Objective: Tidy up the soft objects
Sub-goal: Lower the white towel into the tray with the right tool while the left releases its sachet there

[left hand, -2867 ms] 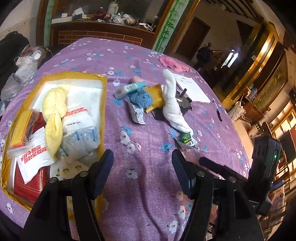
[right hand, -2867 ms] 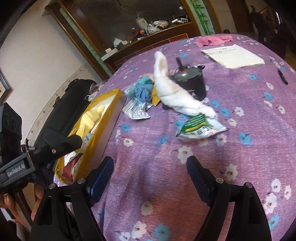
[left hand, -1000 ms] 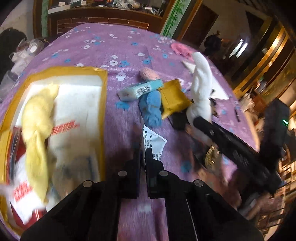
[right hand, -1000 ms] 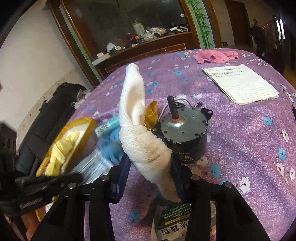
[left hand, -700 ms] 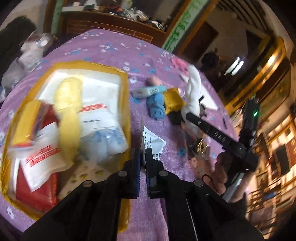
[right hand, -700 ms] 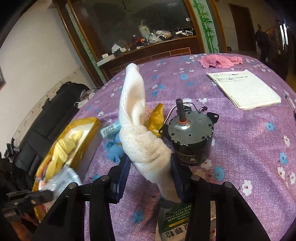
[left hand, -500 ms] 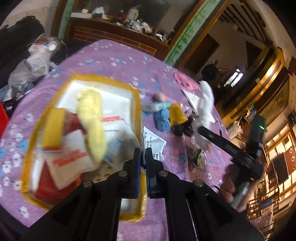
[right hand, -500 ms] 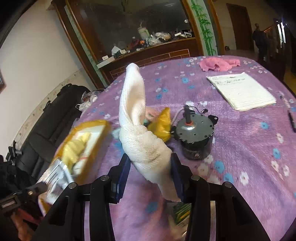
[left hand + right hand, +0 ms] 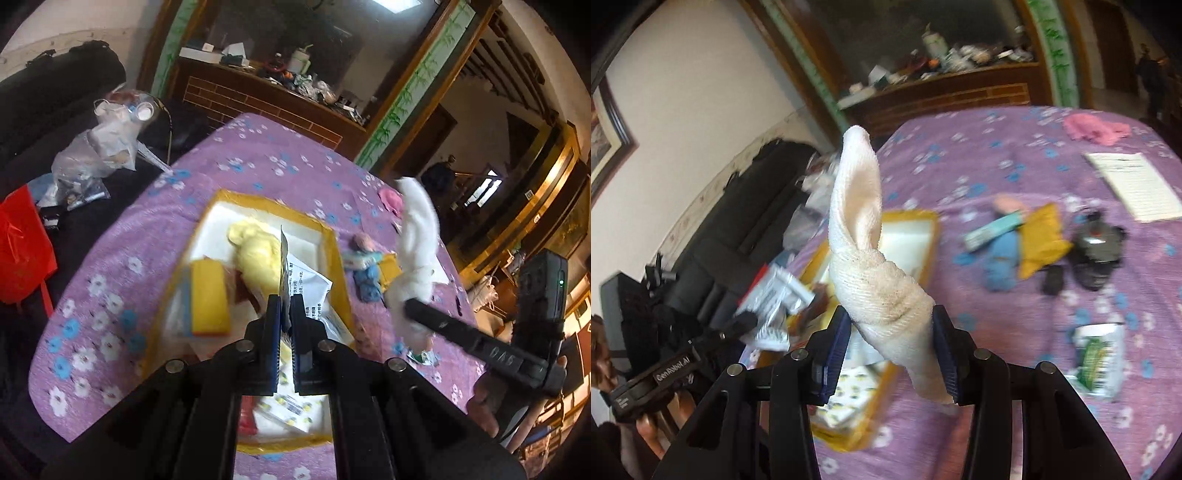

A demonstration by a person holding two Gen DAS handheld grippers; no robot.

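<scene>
My left gripper (image 9: 284, 314) is shut on a flat white printed packet (image 9: 308, 286) and holds it above the yellow-rimmed box (image 9: 334, 247). The box holds a yellow towel (image 9: 256, 254), a yellow pack and other packets. My right gripper (image 9: 890, 332) is shut on a twisted white towel (image 9: 864, 258), lifted over the table beside the box (image 9: 932, 229). The towel also shows in the left wrist view (image 9: 417, 258). A blue cloth (image 9: 1001, 264), a yellow pouch (image 9: 1041, 238) and a pale tube (image 9: 993, 225) lie on the purple cloth.
A dark motor (image 9: 1097, 247) and a small black piece stand right of the pouch. A green-white packet (image 9: 1099, 358) lies near the right edge. A pink cloth (image 9: 1093, 127) and a notepad (image 9: 1134, 184) lie farther back. A black bag (image 9: 55, 88) is left of the table.
Both grippers have risen from the table. The left carried the packet over the box; the right carried the white towel up and left toward the box, away from the motor.
</scene>
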